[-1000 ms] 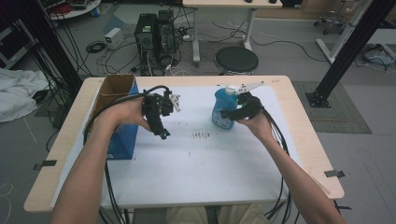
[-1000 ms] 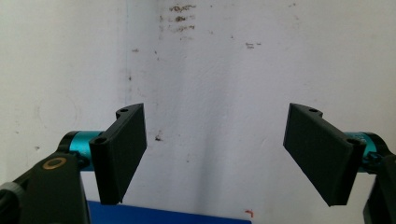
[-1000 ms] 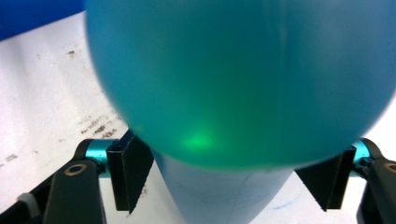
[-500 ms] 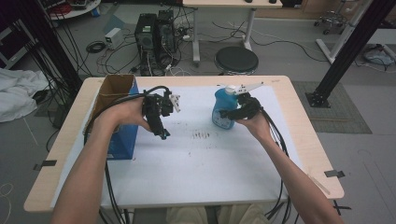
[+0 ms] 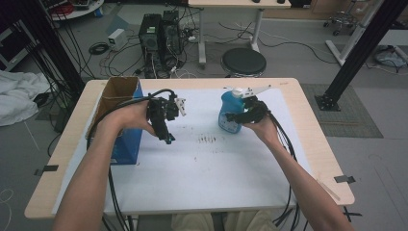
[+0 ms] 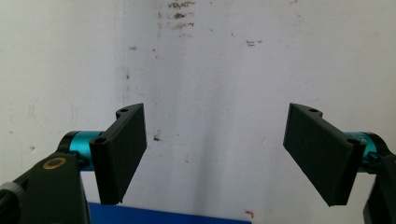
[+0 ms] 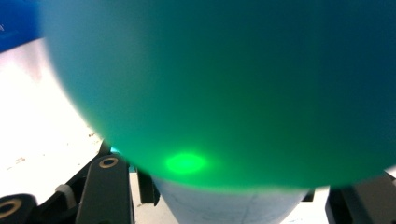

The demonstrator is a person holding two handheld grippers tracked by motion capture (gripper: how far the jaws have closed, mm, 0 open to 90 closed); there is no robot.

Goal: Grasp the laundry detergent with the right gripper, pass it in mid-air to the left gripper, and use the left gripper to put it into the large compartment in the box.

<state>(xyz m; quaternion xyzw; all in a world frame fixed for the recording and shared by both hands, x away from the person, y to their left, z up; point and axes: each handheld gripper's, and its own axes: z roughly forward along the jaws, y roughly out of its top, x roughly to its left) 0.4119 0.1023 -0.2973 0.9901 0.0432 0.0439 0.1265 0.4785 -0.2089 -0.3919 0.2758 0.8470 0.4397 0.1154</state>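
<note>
A blue bottle [image 5: 225, 114] with a white cap stands upright at the right of the white mat [image 5: 211, 173]. My right gripper [image 5: 239, 117] is shut on its body from the right side. In the right gripper view the bottle [image 7: 224, 93] is very close, with a black jaw on either side of its lower part. My left gripper [image 5: 168, 136] hangs over the mat left of centre and points down. Its jaws stand wide apart, and my left gripper [image 6: 215, 140] is open with only stained mat between them.
A blue box [image 5: 121, 139] with an open cardboard top stands at the table's left edge, just beside my left hand. Dark smudges [image 5: 208, 139] mark the mat between the grippers. Cables trail from both grippers over the front edge. The wooden table rim [image 5: 312, 130] runs along the right.
</note>
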